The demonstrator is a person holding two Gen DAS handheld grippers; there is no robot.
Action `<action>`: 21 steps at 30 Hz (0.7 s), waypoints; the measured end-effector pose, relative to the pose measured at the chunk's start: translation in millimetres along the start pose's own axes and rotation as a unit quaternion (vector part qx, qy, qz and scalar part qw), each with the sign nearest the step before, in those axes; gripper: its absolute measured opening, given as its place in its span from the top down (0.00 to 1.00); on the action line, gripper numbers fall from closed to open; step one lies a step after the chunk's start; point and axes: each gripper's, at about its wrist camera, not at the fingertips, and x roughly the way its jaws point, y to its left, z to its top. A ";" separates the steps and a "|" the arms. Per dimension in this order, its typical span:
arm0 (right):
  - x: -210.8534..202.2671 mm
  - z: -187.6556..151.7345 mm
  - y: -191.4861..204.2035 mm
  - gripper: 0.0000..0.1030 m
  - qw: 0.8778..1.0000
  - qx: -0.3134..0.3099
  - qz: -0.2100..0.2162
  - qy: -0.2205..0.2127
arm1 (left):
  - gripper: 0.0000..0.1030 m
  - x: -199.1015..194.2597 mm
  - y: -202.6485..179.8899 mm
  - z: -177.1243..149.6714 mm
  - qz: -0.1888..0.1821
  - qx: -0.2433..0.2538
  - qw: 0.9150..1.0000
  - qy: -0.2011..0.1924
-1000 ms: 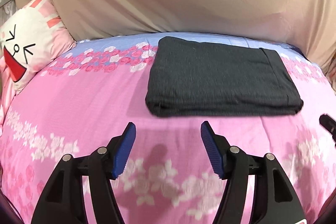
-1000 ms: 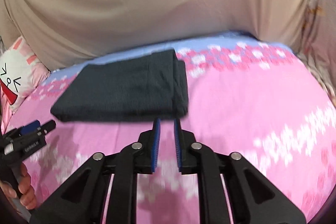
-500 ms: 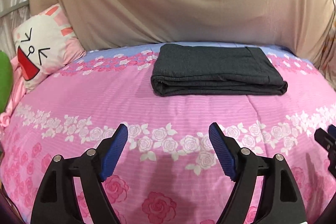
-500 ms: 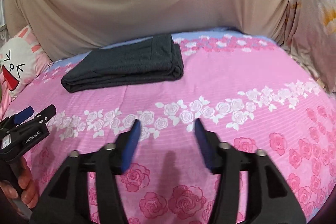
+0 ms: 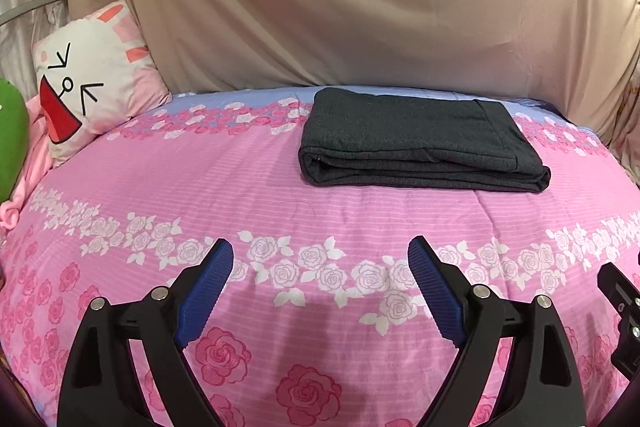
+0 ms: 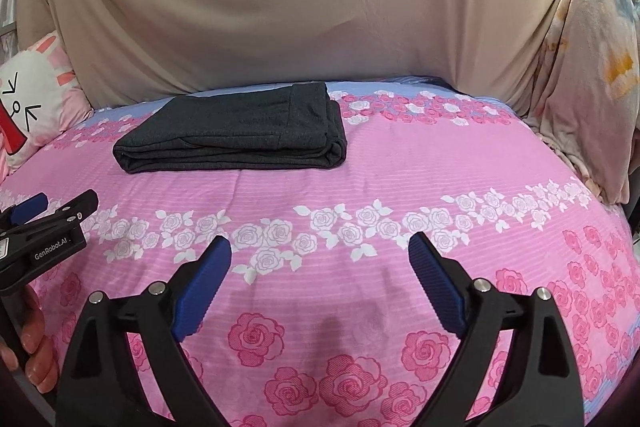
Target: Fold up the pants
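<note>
The dark grey pants (image 5: 416, 143) lie folded into a flat rectangle at the far side of the pink rose bedspread (image 5: 280, 195). They also show in the right wrist view (image 6: 236, 139), far left of centre. My left gripper (image 5: 320, 259) is open and empty, held well back from the pants above the bedspread. My right gripper (image 6: 320, 255) is open and empty, also well back. The left gripper (image 6: 44, 219) shows at the left edge of the right wrist view, held by a hand.
A beige cloth (image 5: 360, 7) hangs behind the bed. A rabbit-face pillow (image 5: 88, 83) and a green object (image 5: 10, 135) sit at the far left. A floral fabric (image 6: 588, 67) hangs at the right side of the bed.
Both grippers have pulled back from the folded pants toward the near side of the bed. The right gripper, shut a second ago, has opened wide. The left stayed open.
</note>
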 end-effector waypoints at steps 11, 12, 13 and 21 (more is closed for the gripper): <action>4.3 0.1 0.3 0.11 1.000 0.002 0.011 0.009 | 0.16 -1.7 -0.6 0.2 0.000 0.004 1.000 0.002; 4.3 0.1 0.4 0.11 1.000 0.002 0.010 0.009 | 0.16 -1.0 0.0 0.6 -0.001 0.004 1.000 0.004; 4.6 0.0 0.3 0.10 1.000 0.002 0.010 0.010 | 0.16 -0.6 0.1 0.7 -0.002 0.004 1.000 0.005; 6.3 -0.4 0.3 0.09 1.000 0.001 0.012 0.013 | 0.16 1.5 -0.4 1.0 -0.004 0.006 1.000 0.008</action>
